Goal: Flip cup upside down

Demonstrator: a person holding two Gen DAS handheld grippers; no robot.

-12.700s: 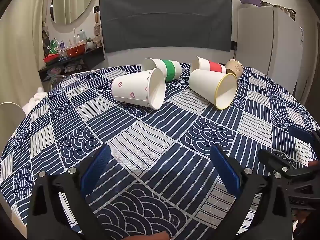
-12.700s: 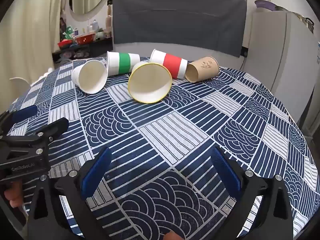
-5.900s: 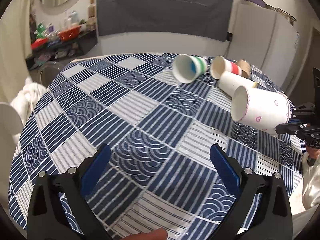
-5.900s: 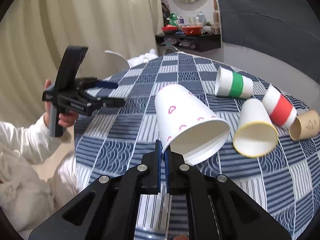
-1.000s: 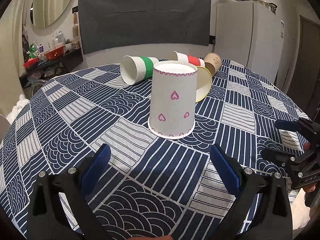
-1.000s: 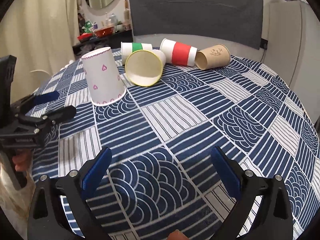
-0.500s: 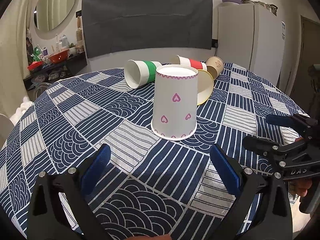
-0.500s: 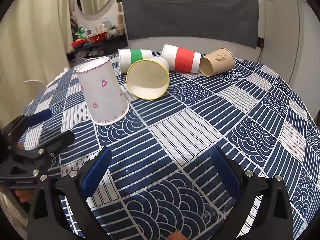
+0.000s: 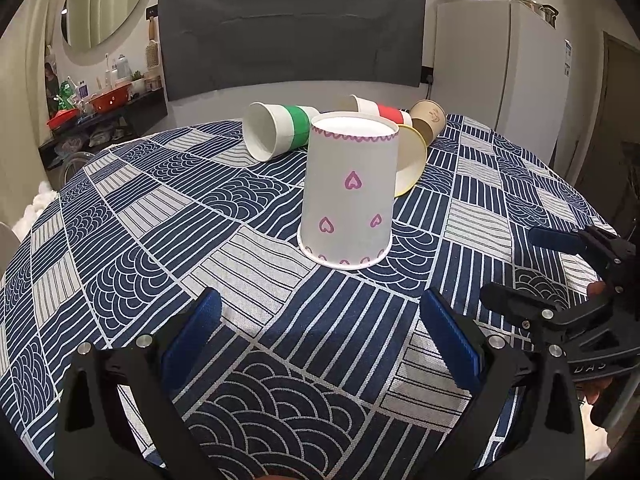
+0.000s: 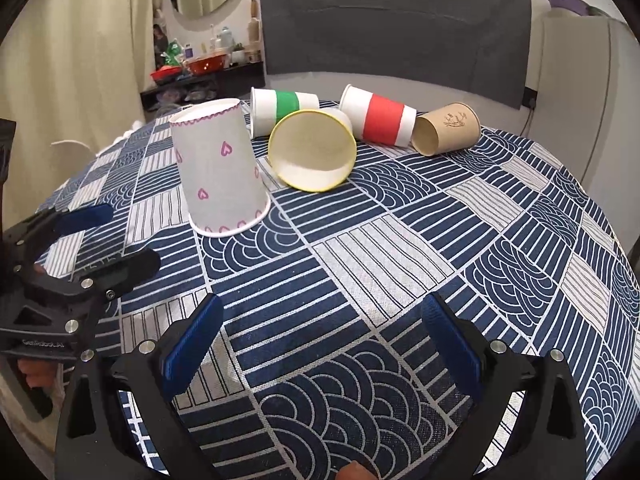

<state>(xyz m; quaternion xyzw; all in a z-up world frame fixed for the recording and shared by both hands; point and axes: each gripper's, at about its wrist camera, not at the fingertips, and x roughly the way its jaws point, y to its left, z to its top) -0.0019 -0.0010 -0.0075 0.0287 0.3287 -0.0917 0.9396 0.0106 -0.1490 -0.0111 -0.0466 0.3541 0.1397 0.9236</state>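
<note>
A white paper cup with pink hearts stands upside down on the blue patterned tablecloth, rim on the cloth; it also shows in the right wrist view. My left gripper is open and empty, short of the cup. My right gripper is open and empty, to the cup's right and nearer the table edge. Each gripper also shows in the other's view, the right and the left, both open.
Several cups lie on their sides behind the heart cup: a green-banded one, a yellow-rimmed one, a red-banded one and a brown one. The round table's edge curves close on both sides. A white fridge stands behind.
Both grippers have drawn slightly closer to the table and the cups; the heart cup stays standing upside down, untouched. Both grippers stay open.
</note>
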